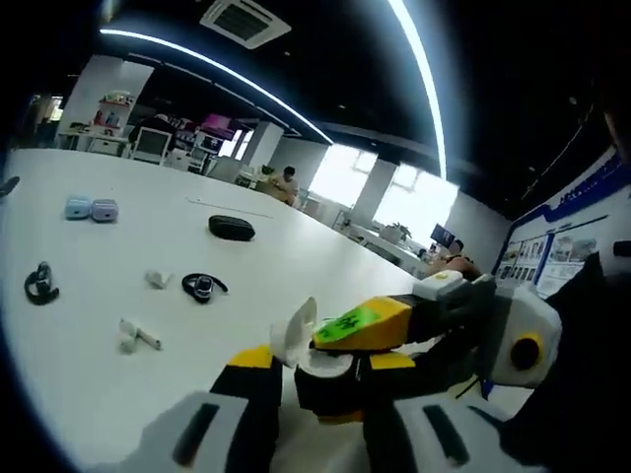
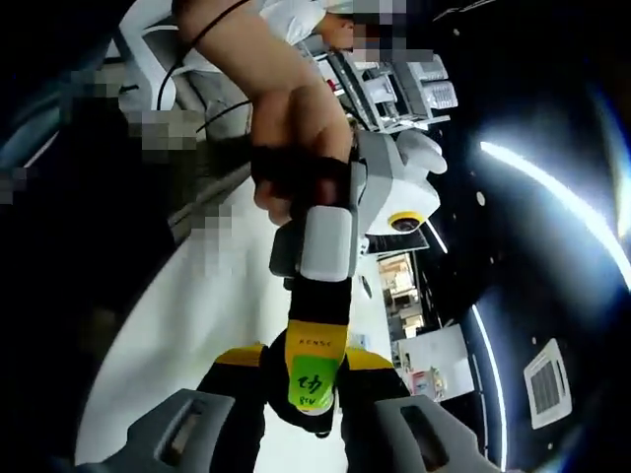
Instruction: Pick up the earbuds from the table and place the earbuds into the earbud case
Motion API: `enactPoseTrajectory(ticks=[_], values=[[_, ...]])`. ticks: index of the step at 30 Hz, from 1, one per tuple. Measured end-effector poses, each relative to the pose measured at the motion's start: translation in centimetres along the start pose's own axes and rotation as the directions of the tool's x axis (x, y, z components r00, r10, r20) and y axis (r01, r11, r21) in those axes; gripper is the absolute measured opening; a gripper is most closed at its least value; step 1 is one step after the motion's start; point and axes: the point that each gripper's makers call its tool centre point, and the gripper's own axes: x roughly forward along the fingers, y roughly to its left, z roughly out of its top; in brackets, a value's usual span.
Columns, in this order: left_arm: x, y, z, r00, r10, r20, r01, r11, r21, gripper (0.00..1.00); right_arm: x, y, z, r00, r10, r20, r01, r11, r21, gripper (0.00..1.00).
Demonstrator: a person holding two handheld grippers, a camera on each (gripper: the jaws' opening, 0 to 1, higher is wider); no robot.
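My left gripper (image 1: 323, 372) has a white earbud case (image 1: 299, 333) between its yellow-tipped jaws, above the near edge of the white table (image 1: 148, 246); the case's lid stands open. My right gripper (image 1: 335, 357) comes in from the right, one jaw with a green sticker above the case and one below. In the right gripper view, the left gripper (image 2: 314, 394), held by a hand (image 2: 296, 128), points down between the right gripper's (image 2: 308, 382) own jaws. A white earbud (image 1: 139, 337) and a smaller white earbud (image 1: 158, 279) lie on the table to the left.
Two black ear-hook earbuds (image 1: 203, 287) (image 1: 40, 285), a black case (image 1: 231, 228) and blue (image 1: 78, 207) and purple (image 1: 105, 210) cases lie farther out on the table. Desks and seated people are beyond its far edge.
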Motion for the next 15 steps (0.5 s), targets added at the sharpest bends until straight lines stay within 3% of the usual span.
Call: enactPoseTrajectory(ticks=[2,15], values=[[0.14,-0.3,-0.2,1.0,-0.019,-0.007,0.019,1.0,-0.002,0.26,0.05,0.07,-0.09,1.0,0.001,-0.001,-0.001,1.0,0.002,0.26],[0.59,-0.04,-0.64,1.0,-0.006,-0.019,0.007,0.999,0.052,0.25,0.21,0.57,-0.18,1.0,0.03,0.001,-0.03,0.999,0.016,0.27]])
